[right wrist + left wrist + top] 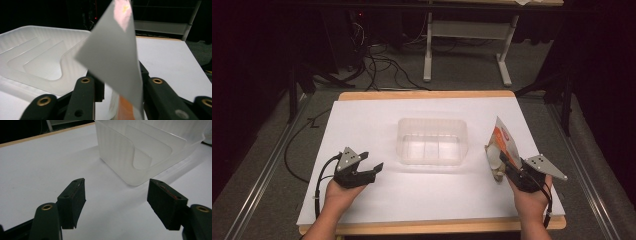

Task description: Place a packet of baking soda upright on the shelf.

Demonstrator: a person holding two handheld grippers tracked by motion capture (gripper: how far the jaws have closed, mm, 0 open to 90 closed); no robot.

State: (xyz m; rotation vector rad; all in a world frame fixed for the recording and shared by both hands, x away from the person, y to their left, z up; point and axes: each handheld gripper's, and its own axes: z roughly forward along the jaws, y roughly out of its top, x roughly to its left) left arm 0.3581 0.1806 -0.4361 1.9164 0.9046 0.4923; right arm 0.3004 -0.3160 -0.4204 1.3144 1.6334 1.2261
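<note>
**One light pouch in my right jaws, tub waiting empty**

My right gripper (507, 167) has the pouch (501, 148) between its jaws at the right side of the white table (362, 130), near edge. The pouch stands tilted, its top corner pointing up and away, orange print on the side facing the tub (432, 141). In the right gripper view the jaws flank the pouch (113, 57) low down, near its bottom end, but the bag hides the pads, so I cannot tell whether they press on it or merely stand beside it.

I judge the pouch light and floppy: thin film, a creased flat upper panel, pale lumpy contents bulging at the bottom. Film like this is slippery and folds rather than resists, so a hold on the empty upper flap would let the heavy end swing. I would take it just above the bulge, across the flat faces, firmly enough to stop sliding yet not so hard as to crush what is inside, which may be brittle.

My left gripper (371, 167) hovers at the near left with its jaws well apart and nothing between them; in its own view the tub (140, 152) sits just ahead. That tub is thin clear plastic with moulded ridges inside, probably light enough to skid if nudged.
</note>
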